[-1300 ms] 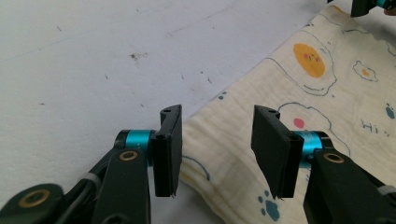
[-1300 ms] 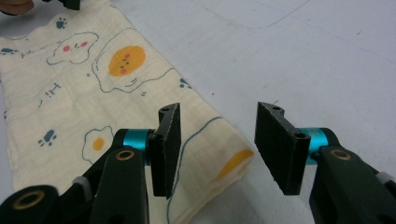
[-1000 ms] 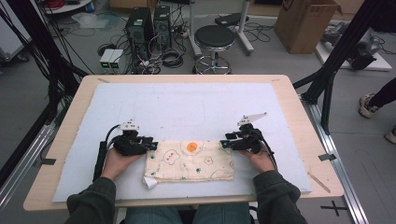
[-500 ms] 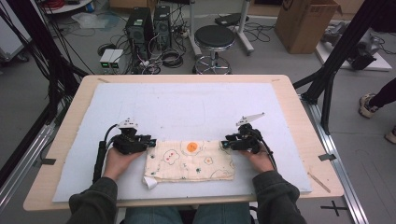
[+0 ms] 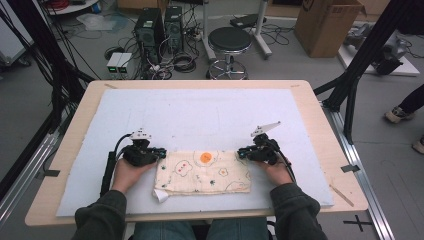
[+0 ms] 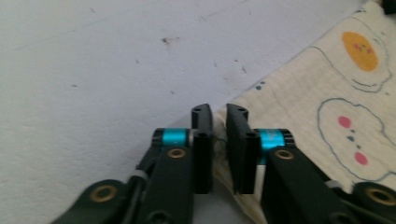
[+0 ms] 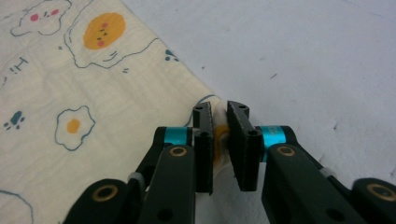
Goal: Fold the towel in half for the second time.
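Cream cotton cloth printed with fried eggs and small animal outlines lies flat on the pale grey foam mat, near the person's edge of the light wooden table.

Left gripper sits at the cloth's far left corner. In the left gripper view the two black jaws stand nearly together, and the cloth's corner edge runs into the narrow gap between them. Pinched on the corner. Rest of the cloth spreads to the right of this claw; bare mat ahead and to its left.

Right gripper sits at the far right corner. In its own view the jaws are close together with a bunched fold of cream fabric between the pads. Gripping. Cloth spreads left of the claw, mat ahead and right.

One near corner of the cloth is turned up, white underside showing.
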Available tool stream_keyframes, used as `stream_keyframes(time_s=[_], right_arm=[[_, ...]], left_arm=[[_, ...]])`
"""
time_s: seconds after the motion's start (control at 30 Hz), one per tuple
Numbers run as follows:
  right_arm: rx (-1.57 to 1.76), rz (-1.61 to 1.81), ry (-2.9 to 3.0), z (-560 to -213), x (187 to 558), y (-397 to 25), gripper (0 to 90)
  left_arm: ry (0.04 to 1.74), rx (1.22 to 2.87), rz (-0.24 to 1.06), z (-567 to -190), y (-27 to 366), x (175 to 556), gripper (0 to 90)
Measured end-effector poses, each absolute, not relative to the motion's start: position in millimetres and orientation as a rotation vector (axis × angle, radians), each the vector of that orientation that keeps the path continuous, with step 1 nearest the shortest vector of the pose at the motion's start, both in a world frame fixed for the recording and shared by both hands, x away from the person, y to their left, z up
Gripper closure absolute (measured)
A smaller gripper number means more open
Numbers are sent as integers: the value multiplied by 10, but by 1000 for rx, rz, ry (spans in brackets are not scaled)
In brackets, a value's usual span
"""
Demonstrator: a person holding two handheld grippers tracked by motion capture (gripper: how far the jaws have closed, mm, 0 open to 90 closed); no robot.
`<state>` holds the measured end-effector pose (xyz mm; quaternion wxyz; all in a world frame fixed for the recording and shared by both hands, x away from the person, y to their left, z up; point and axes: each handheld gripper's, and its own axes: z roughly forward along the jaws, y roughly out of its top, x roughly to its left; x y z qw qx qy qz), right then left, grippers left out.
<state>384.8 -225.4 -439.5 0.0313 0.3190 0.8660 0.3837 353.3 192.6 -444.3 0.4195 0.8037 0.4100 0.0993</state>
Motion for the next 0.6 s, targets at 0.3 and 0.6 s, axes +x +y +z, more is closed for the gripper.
stream_keyframes(time_s=[0.3, 0.6], right_arm=[[989, 1283, 2694, -4345, 3856, -2342, 846], [993, 1306, 2698, -4335, 3884, -2354, 847]], left_arm=[[1015, 1963, 230, -4368, 1976, 3503, 851], [1028, 1924, 212, -4349, 2046, 3526, 851]])
